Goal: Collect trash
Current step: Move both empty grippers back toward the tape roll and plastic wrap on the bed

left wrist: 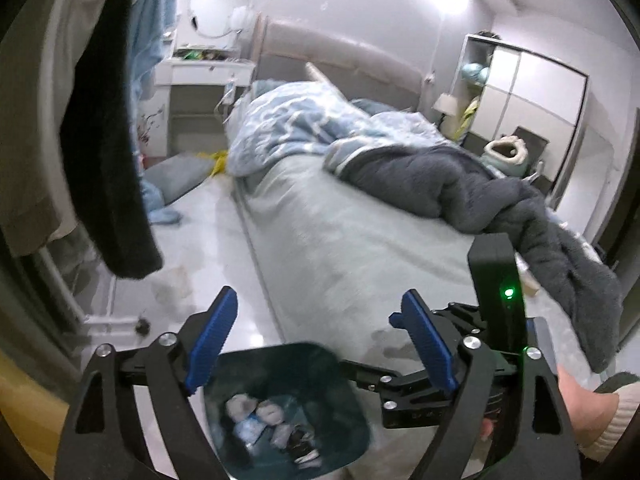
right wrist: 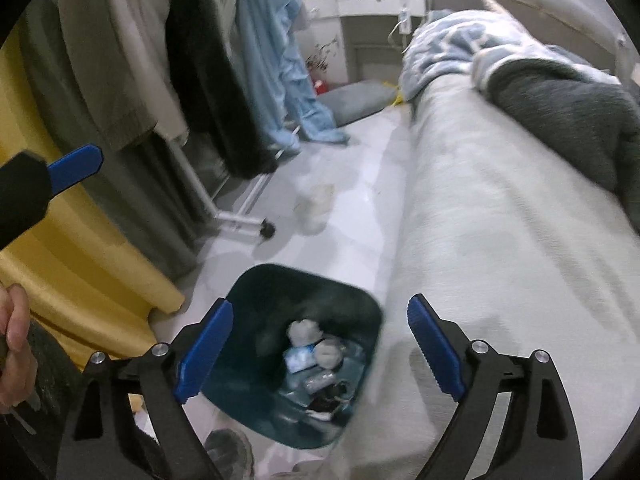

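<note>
Hovering above the dark teal trash bin (right wrist: 256,292), we hold our right gripper (right wrist: 320,348) with its blue pads spread wide and nothing between them, the bin's mouth showing in the gap below; our left gripper (left wrist: 320,332) is spread just as wide and holds nothing either, and the same bin (left wrist: 344,376) sits under it. The bin stands on the pale floor (right wrist: 360,184), close against the side of the bed (right wrist: 500,240). Inside the bin lie crumpled white tissues (right wrist: 306,330), a small blue-and-white packet (right wrist: 300,356) and some dark scraps at the bottom, all a little blurred. In the left wrist view our right gripper (left wrist: 496,280) shows as a black body with a green light, near the foot end of the bed, with our hand (left wrist: 580,400) on its grip. In the right wrist view one blue pad of our left gripper (right wrist: 76,164) pokes in at the left edge, in front of a yellow curtain (right wrist: 80,240). A grey blanket (left wrist: 460,184) and a blue patterned quilt (left wrist: 292,120) lie rumpled on the bed, and clothes hang on a rack (right wrist: 200,60) beside the floor strip
</note>
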Available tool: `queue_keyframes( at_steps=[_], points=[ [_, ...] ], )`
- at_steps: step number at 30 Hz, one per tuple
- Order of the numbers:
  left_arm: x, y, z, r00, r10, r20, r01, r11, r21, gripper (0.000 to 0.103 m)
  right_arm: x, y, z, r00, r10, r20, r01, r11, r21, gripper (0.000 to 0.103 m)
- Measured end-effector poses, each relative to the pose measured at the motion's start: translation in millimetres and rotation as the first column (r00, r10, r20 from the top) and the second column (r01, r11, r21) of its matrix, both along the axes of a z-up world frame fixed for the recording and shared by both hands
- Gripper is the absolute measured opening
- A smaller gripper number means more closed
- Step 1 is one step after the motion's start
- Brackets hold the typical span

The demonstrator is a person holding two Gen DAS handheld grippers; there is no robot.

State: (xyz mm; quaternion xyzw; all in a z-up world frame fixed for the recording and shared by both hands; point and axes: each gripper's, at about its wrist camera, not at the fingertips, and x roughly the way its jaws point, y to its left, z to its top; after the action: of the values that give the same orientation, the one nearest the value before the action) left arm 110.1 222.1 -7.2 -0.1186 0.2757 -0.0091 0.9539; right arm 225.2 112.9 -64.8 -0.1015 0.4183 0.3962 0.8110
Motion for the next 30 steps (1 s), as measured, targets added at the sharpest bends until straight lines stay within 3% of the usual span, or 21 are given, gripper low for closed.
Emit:
queue_keyframes(
  at_steps=[7, 19, 21, 23, 27, 30],
  points=[
    [10, -34, 11, 0.999, -0.021, 0.041, 0.02, 0.999, 0.031, 0.095, 13, -52, 16, 0.993, -0.099, 0.066, 0.097, 0.995, 0.032, 0.095],
    [45, -90, 6, 0.997, -0.069, -0.025, 0.071, 0.993, 0.095, 0.098, 20, -127, 18, 0.966, -0.227, 0.123, 0.225, 0.974, 0.033, 0.099],
    [51, -99, 5, 0.994, -0.103, -0.038, 0.105, 0.992, 0.072, 0.098, 21, -134, 21, 0.964, -0.238, 0.119, 0.234, 0.971, 0.045, 0.1],
    [55, -106, 5, 0.993, -0.108, -0.039, 0.11, 0.992, 0.054, 0.099, 20, -144, 28, 0.959, -0.253, 0.129, 0.247, 0.967, 0.062, 0.1],
    [60, -125, 12, 0.995, -0.093, -0.021, 0.095, 0.987, 0.129, 0.1, 27, -170, 37, 0.947, -0.292, 0.135, 0.282, 0.955, 0.086, 0.1],
    [68, -132, 19, 0.994, -0.108, -0.002, 0.107, 0.988, 0.107, 0.1, 34, -191, 43, 0.932, -0.335, 0.14, 0.323, 0.941, 0.098, 0.1]
  ],
)
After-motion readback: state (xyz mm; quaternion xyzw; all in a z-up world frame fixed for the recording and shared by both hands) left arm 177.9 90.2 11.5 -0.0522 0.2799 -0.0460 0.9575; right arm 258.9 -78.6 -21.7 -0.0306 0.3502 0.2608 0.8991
